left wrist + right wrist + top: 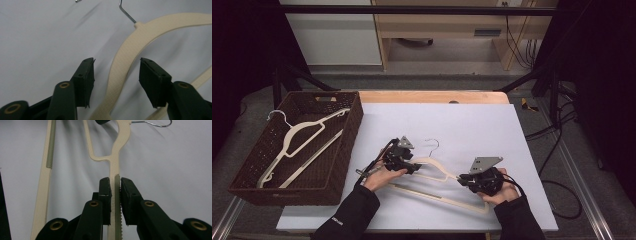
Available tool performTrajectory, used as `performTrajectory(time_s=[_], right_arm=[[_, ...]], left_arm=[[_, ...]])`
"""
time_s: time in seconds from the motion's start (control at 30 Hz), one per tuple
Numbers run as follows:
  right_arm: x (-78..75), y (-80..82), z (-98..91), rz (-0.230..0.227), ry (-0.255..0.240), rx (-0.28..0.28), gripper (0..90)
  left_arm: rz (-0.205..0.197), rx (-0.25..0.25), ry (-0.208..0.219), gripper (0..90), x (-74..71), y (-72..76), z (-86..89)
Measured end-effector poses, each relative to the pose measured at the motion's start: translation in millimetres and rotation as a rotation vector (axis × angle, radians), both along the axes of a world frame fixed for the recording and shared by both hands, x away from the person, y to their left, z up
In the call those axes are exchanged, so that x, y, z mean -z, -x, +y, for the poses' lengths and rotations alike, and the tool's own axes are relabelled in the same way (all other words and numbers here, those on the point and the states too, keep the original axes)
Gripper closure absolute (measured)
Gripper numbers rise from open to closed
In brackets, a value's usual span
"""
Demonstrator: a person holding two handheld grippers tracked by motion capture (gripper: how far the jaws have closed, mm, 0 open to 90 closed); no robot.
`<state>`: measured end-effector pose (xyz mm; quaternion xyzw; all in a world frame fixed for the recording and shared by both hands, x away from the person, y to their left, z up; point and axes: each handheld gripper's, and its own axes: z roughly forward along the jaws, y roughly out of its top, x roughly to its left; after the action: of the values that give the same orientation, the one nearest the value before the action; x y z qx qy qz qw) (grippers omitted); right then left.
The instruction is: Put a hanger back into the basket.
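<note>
The cream hanger [439,172] lies on the counter [472,125] and looks light, stiff and rather smooth; the right hand-held gripper [115,188] is clenched on one thin arm of it. The left hand-held gripper [116,72] stands released astride the other shoulder, pads not yet touching; I judge the flat shoulder near the neck a good place to hold, not the wire hook [126,12].

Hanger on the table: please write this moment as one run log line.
left gripper: open, jaws astride hanger shoulder | right gripper: shut on hanger arm | basket: holds second hanger

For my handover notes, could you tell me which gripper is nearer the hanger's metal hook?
Left. The left gripper straddles the hanger just below the hook; the right gripper clamps its far shoulder.
</note>
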<state>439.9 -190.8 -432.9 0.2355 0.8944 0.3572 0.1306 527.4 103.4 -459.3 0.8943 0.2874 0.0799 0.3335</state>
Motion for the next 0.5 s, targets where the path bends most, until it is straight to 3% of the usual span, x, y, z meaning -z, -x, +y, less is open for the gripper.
performTrajectory(time_s=[0.17,0.27,0.3,0.5], right_arm=[[-0.2,0.3,-0.2,0.003,-0.007,-0.002,79.7],[0.5,0.0,0.0,0.002,-0.009,-0.003,79.7],[0.5,-0.1,0.0,0.004,-0.010,-0.002,79.7],[1.4,-1.3,-2.9,0.017,-0.025,0.011,79.3]], left_arm=[[-0.007,0.011,-0.028,59.3,5.8,-3.9,-3.0],[0.025,0.034,-0.008,63.2,6.7,-5.9,-1.9],[0.022,0.038,-0.012,68.4,6.3,-5.3,-2.2],[-0.053,0.091,-0.056,72.0,-4.5,3.7,0.5]])
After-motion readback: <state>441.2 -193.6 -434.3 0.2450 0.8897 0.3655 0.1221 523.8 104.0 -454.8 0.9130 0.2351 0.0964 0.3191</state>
